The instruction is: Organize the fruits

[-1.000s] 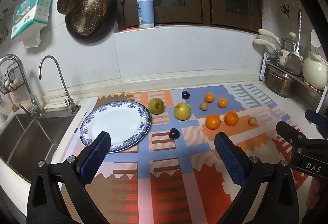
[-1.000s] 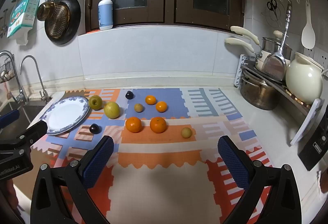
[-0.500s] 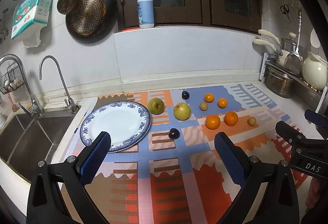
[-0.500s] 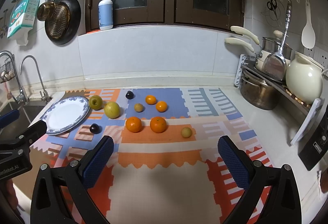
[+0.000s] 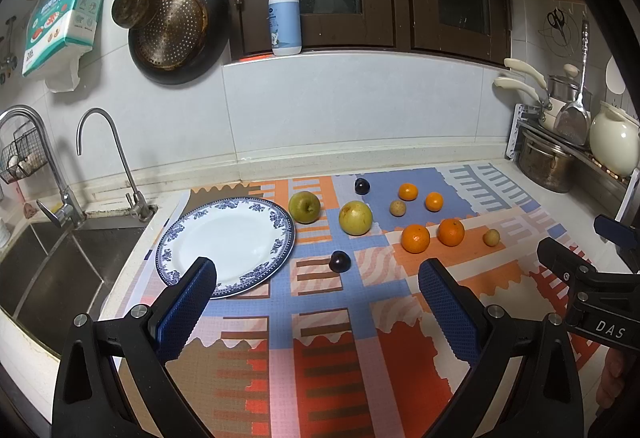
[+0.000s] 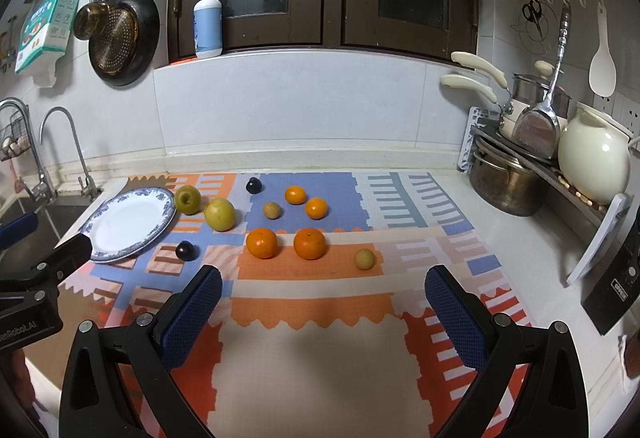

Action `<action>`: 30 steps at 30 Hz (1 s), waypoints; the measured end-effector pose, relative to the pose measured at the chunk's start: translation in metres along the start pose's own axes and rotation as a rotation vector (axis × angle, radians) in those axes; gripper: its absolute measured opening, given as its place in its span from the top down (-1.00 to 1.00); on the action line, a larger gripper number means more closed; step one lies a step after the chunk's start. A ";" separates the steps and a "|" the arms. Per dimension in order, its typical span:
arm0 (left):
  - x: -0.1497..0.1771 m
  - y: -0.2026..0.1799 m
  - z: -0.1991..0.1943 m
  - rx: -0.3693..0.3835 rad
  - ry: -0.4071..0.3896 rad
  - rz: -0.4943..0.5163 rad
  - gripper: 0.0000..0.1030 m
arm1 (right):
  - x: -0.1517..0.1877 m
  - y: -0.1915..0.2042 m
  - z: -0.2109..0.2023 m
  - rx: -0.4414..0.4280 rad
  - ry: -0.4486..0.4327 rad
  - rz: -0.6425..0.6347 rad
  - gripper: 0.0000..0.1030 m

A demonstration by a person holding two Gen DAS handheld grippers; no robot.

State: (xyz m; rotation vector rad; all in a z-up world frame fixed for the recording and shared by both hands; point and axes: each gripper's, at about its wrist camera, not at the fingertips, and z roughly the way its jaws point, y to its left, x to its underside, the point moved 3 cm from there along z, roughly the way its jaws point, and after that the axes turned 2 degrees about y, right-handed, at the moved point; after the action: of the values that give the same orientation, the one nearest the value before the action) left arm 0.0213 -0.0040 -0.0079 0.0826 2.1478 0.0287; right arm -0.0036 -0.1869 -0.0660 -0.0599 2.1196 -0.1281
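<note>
The near rim of the blue-patterned plate (image 5: 256,205) is hidden behind one pad of the left gripper (image 5: 318,292), and the sink (image 5: 48,270) is cut off at the left edge. Both grippers hover over the patterned mat (image 6: 320,338) with fingers spread wide, holding nothing; the right gripper (image 6: 323,298) faces the fruit from nearer. The fruit lies scattered farther off: a green apple (image 5: 304,207) just right of the plate, a yellow pear (image 5: 355,217), two dark plums, four oranges (image 6: 261,242) and two small tan fruits.
</note>
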 end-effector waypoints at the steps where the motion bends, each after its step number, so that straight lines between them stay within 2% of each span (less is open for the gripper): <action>1: 0.000 0.000 0.000 0.001 0.000 0.000 -1.00 | 0.000 0.000 0.000 0.000 0.000 0.000 -0.99; 30: 0.001 0.000 0.000 0.000 0.000 -0.001 -1.00 | 0.002 0.000 0.002 -0.001 0.010 -0.002 -0.99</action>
State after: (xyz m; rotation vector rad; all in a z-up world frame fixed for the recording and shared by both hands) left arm 0.0206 -0.0034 -0.0085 0.0822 2.1482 0.0279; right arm -0.0032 -0.1873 -0.0685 -0.0615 2.1295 -0.1288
